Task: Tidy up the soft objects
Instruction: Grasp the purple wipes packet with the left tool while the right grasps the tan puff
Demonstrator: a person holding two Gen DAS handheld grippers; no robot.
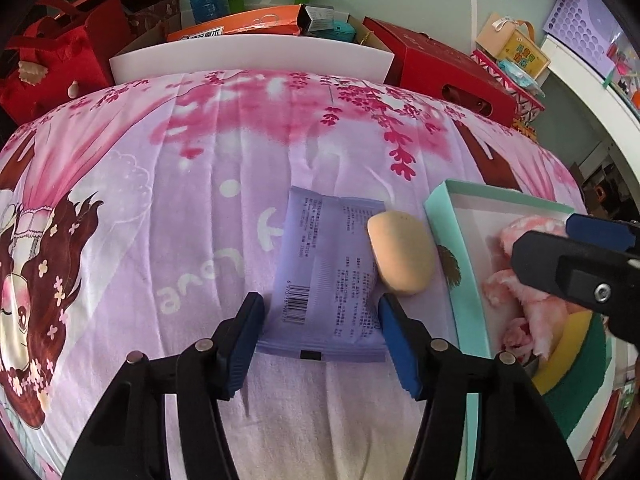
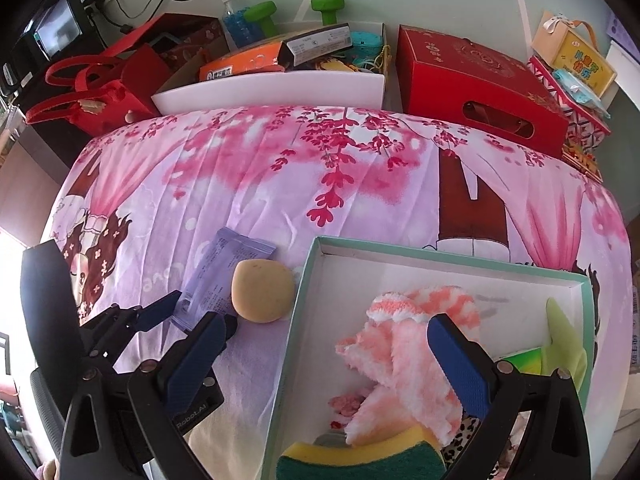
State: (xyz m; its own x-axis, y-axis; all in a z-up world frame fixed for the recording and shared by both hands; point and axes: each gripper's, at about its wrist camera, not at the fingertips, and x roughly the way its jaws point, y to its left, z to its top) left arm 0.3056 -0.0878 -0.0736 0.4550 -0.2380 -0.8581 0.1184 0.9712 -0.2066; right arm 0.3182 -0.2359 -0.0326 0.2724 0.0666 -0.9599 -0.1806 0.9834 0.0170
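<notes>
Soft objects lie on a floral bedsheet (image 1: 240, 128): fluffy pink socks (image 2: 404, 344) and a scouring sponge (image 2: 360, 460) already fill the teal box (image 2: 304, 320) at lower right, presumably the collecting container. Lilac packet (image 1: 324, 276), frame centre, sits between the left claw (image 1: 320, 332) pads, apparently touching, jaws half closed. Beige sponge (image 1: 400, 256) rests on the packet's edge. Right claw (image 2: 324, 356) hovers open; only its view shows the box's interior.

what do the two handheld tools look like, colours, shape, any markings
Both match: the left tool and right tool each have two black angular plastic arms with silver round pivot bolts, ending in blue ribbed pads. The left tool's black body, seen from the right wrist view, carries white "RobotAI" lettering. No cables or sleeves show.
</notes>
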